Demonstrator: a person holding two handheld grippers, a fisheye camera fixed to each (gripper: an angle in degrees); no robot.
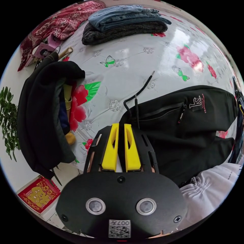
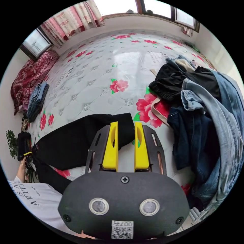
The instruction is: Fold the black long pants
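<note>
The black long pants (image 1: 188, 132) lie flat on the flowered bed cover (image 1: 142, 63), their waist and drawstring (image 1: 138, 92) toward me in the left gripper view. My left gripper (image 1: 121, 126) sits at the waistband edge, its yellow jaws nearly together with dark cloth between them. In the right gripper view the pants (image 2: 76, 142) stretch leftward, and the leg end lies under my right gripper (image 2: 126, 124), whose jaws stand apart around the hem. The left gripper (image 2: 27, 153) appears small at the waist end, held by a hand.
Folded jeans on a dark knit (image 1: 127, 21) lie at the far side, beside a red patterned blanket (image 1: 63, 20). A black garment heap (image 1: 43, 114) sits left. A pile of jeans and dark clothes (image 2: 203, 114) lies right. The person's white shirt (image 2: 33, 195) is close.
</note>
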